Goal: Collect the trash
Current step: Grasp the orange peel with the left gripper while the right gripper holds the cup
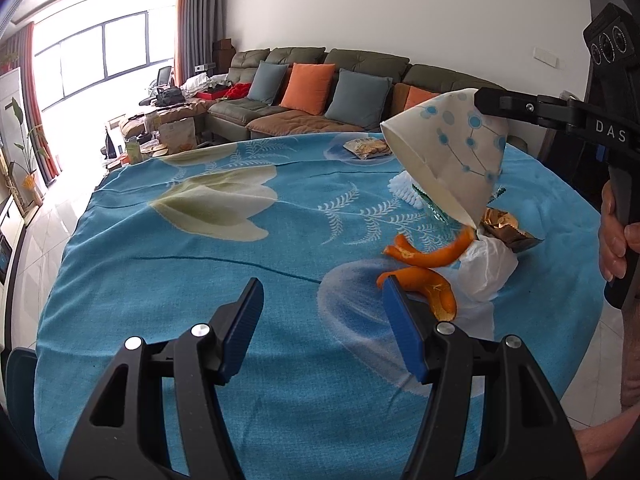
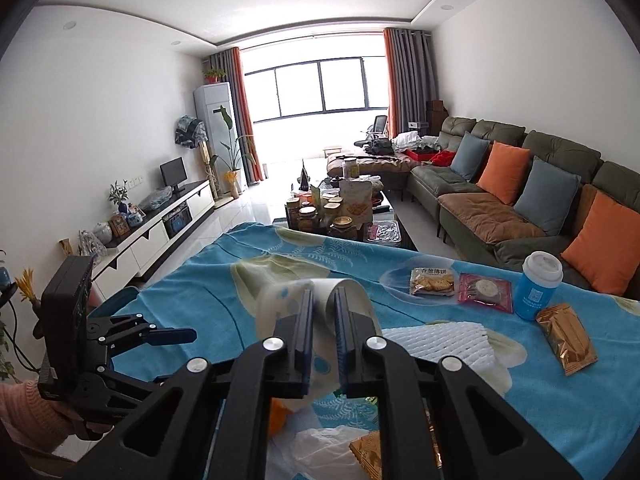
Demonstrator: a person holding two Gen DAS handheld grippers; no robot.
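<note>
right gripper [image 2: 323, 312]: jaws pinched nearly together on the wall of the paper cup [image 1: 448, 152] — the rim is squashed flat between the pads, which is why the cup hangs tilted, its mouth facing down and toward the left-wrist camera. It is clear of the tabletop [image 1: 180, 280], above the heap of scraps.

left gripper [image 1: 320, 320]: jaws standing about half open with nothing between them, low over the blue flowered cloth just beside the orange peel [image 1: 420, 280]. The right-hand pad sits in front of the near end of the peel; whether it touches I cannot tell. My reading is that it is lined up to take the peel.

scrap heap: orange peel in curled strips, a crumpled white plastic bag [image 1: 488, 276] and a gold wrapper [image 1: 508, 228] lie touching one another under the lifted cup, with white foam netting [image 2: 436, 340] just behind — gathered close, probably so they can be cleared in one place.

elsewhere on the tabletop: a biscuit packet [image 2: 433, 280], a pink packet [image 2: 485, 292], a second gold wrapper [image 2: 566, 336] and a blue lidded cup [image 2: 536, 288] standing upright, well apart from the heap. Which of these count as trash is not evident.

bin: none in view, so where the cup is bound I cannot say.
</note>
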